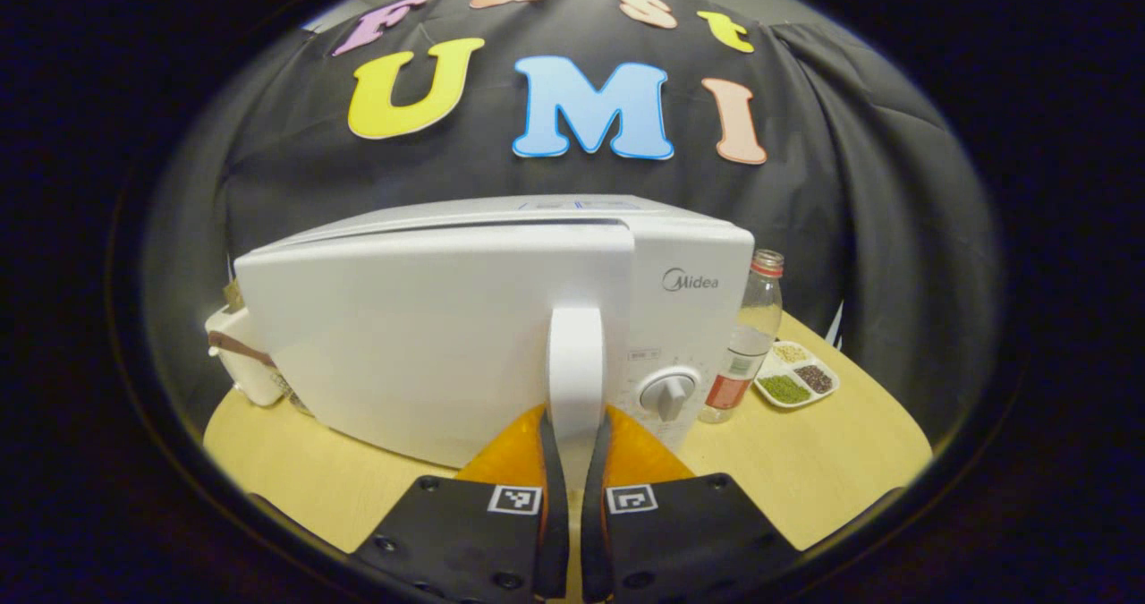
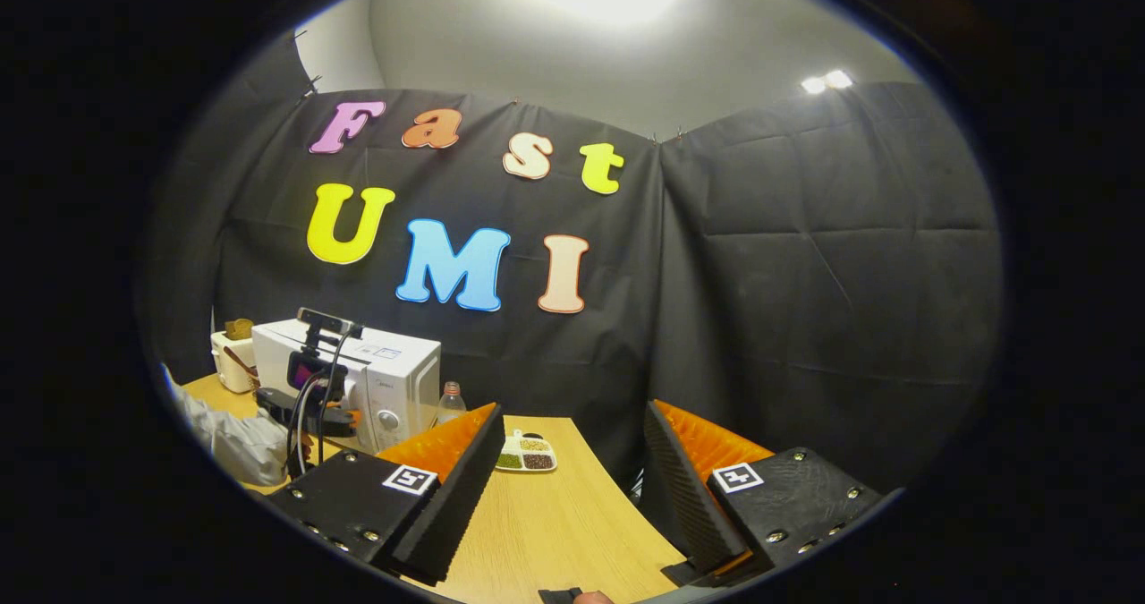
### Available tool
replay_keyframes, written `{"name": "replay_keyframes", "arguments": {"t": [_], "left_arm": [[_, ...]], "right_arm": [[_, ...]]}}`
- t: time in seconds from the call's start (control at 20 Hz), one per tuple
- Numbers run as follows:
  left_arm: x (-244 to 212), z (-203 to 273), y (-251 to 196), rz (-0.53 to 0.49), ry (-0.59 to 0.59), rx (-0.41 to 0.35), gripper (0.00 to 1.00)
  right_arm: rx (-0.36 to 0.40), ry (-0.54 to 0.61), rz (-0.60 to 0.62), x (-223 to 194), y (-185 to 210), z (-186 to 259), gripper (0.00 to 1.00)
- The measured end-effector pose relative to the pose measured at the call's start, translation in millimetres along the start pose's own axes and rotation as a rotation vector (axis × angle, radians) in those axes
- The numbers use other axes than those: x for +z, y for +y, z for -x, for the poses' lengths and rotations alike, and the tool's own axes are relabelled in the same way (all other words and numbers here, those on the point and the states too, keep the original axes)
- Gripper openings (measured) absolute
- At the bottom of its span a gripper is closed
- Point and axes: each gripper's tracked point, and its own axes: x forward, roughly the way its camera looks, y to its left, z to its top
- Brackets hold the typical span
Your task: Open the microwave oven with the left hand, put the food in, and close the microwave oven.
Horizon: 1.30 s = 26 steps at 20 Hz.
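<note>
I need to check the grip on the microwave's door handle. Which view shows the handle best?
The left gripper view: the door handle stands close and centered, clamped between the left gripper jaws. In the right gripper view the microwave is small and far off, and the handle can't be made out.

Left tool (image 1: 575, 425) clamped, right tool (image 2: 572, 461) agape

"Midea" stands printed on the white microwave oven (image 1: 501, 318), at the top of its control panel above the dial; other markings are too small to read
</note>
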Motion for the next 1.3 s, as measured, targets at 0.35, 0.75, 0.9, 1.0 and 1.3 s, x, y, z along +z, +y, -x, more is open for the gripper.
{"name": "replay_keyframes", "arguments": {"t": [0.35,0.75,0.9,1.0,1.3], "left_arm": [[-20,50,13,0.014,0.013,-0.05,0.13],[-44,114,45,-0.01,0.017,-0.055,0.26],[-53,136,61,0.018,0.021,-0.027,0.27],[-59,153,75,0.025,0.018,-0.004,0.27],[-80,202,134,0.096,0.025,0.076,0.31]], "right_arm": [[0.124,-0.009,-0.034,4,42,-17,0.96],[0.32,-0.039,-0.005,11,115,-20,0.96],[0.373,-0.051,-0.019,16,137,-21,0.96],[0.402,-0.058,-0.02,18,149,-19,0.96],[0.488,-0.055,-0.024,17,187,-15,0.96]]}}
